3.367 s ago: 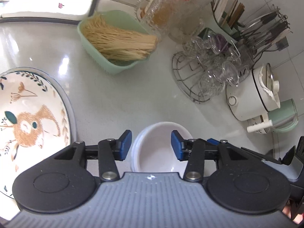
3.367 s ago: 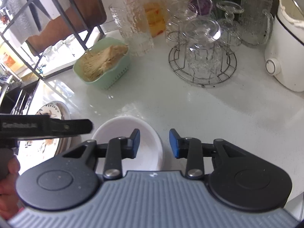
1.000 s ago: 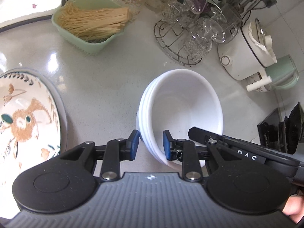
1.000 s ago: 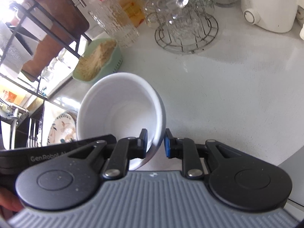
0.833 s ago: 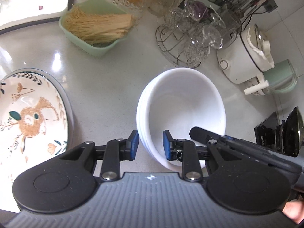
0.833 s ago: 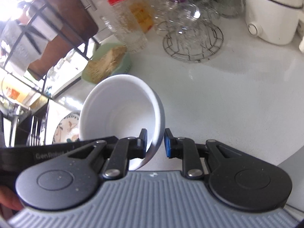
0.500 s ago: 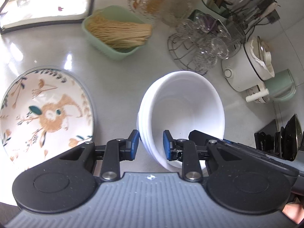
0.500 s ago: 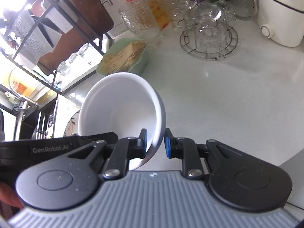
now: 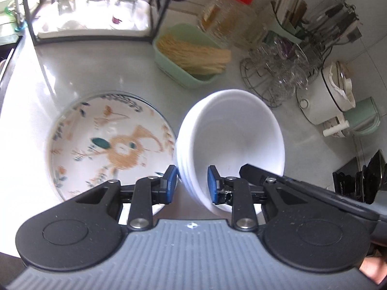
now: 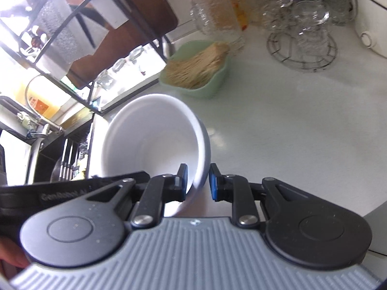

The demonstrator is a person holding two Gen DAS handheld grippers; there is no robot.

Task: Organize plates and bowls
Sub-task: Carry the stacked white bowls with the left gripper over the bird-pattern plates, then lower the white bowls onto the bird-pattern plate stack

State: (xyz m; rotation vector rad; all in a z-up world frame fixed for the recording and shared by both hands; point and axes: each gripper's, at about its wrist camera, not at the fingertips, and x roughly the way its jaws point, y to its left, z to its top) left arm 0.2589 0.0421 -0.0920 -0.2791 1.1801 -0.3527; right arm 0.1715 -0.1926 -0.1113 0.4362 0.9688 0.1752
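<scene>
Both grippers are clamping one stack of white round bowls [image 9: 232,142], carried in the air above the pale stone counter [image 9: 101,72]. Left gripper [image 9: 191,183] is pinching the stack's left rim; right gripper [image 10: 197,181] is pinching the right rim. Round floral ceramic plate [image 9: 106,142] is lying on the counter's left part, just beside the stack.
</scene>
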